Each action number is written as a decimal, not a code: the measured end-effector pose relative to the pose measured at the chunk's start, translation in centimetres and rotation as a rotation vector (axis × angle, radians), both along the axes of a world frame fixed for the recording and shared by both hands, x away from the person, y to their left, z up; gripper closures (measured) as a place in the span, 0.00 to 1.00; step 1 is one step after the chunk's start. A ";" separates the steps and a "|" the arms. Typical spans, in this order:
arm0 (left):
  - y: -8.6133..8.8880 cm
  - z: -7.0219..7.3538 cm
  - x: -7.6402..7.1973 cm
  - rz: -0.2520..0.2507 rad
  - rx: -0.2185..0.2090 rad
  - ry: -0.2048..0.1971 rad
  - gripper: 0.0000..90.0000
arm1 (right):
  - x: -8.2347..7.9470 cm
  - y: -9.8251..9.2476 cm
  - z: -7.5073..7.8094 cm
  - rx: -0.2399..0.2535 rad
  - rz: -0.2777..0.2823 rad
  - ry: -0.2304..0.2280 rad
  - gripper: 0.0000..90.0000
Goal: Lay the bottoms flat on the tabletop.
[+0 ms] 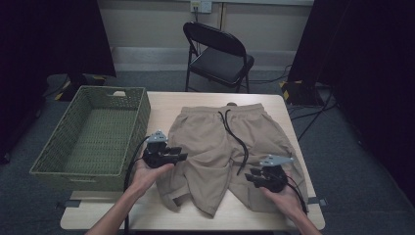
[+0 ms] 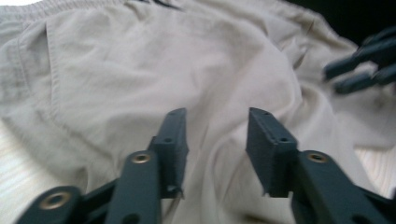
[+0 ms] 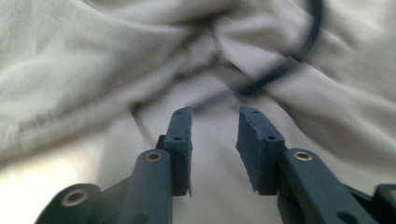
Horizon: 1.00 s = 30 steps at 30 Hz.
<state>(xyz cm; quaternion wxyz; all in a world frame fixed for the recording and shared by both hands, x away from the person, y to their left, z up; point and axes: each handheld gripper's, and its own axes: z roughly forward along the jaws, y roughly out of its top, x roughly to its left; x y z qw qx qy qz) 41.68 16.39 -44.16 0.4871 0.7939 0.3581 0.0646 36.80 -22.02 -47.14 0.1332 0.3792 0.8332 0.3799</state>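
A pair of beige shorts point(image 1: 230, 152) lay flat in the middle of a light wooden table point(image 1: 161, 100). The waistband was at the far edge of the table, and the two legs pointed toward the person, so the long axis ran from far to near. A black drawstring point(image 1: 235, 134) came down from the waist over the front of the cloth. The near part of the left leg was wrinkled and a little folded.

The left hand-held gripper point(image 1: 182, 156) was at the left side of the shorts, over the outer edge of the left leg, and pointed to the right across the cloth. In the left gripper view its jaws stood partly apart with nothing between them; they did not hold the cloth under them. The right hand-held gripper point(image 1: 249, 177) was over the right leg and pointed to the left. Its jaws were also partly apart and empty, with the cloth and a loop of the drawstring point(image 3: 280, 70) in front of them.

A green woven basket point(image 1: 54, 142) stood at the left of the table, just beside the shorts. Behind the table there was a black folding chair point(image 1: 218, 54), a grey carpet floor point(image 1: 352, 161) and dark curtains point(image 1: 372, 44) on both sides.
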 end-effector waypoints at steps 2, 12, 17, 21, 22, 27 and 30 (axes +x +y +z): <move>0.0 -0.2 0.9 0.035 -0.009 -0.007 0.75 | 0.6 1.7 -0.2 0.007 0.032 0.004 0.75; -1.0 -4.3 3.3 0.086 0.226 0.088 0.72 | 2.5 6.4 -1.5 -0.004 0.084 0.013 0.70; -0.8 -4.8 3.8 0.156 0.264 0.058 0.70 | 1.4 6.4 -2.1 -0.049 0.124 -0.003 0.69; -1.0 -5.0 4.0 0.155 0.311 -0.010 0.70 | 0.3 5.1 -1.9 -0.065 0.143 -0.003 0.69; -0.9 -5.1 4.1 0.162 0.309 -0.015 0.70 | 0.0 4.7 -1.9 -0.068 0.142 0.003 0.69; -0.7 -5.3 4.4 0.191 0.291 -0.025 0.69 | -1.7 2.8 -1.6 -0.088 0.148 0.022 0.69; -0.4 -5.3 4.6 0.195 0.290 -0.031 0.69 | -2.5 1.9 -1.4 -0.107 0.151 0.030 0.69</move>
